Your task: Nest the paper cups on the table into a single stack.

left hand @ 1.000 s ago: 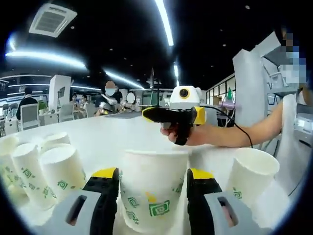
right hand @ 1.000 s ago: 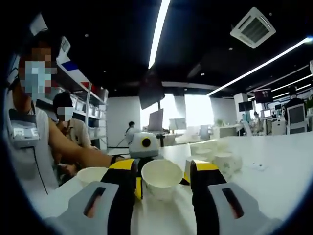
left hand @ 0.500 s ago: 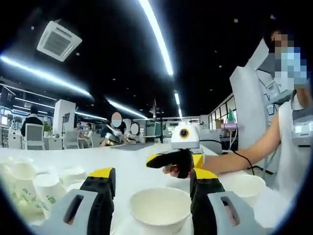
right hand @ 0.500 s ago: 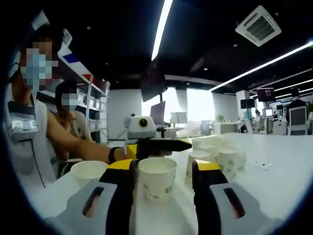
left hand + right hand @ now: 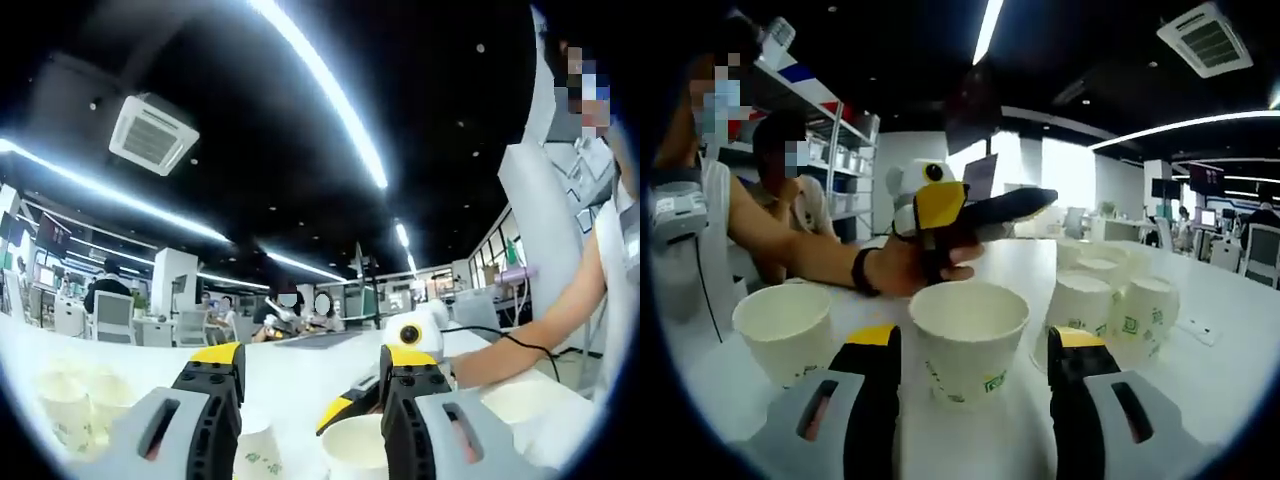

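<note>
Little nested so far, cups scattered on table (image 5: pixel 1240 330). Left gripper (image 5: pixel 305 395): jaws wide, empty, above cup (image 5: pixel 355 450). Right gripper (image 5: pixel 975 385): jaws wide, straddling centre cup (image 5: pixel 968 340), contact unclear. Lone cup (image 5: pixel 785 330) left, cluster (image 5: pixel 1110 305) right, all unstacked.

Grey gripper bodies (image 5: pixel 970 400), black fingers (image 5: pixel 876 400) tipped yellow, dark wristband (image 5: pixel 862 272)
</note>
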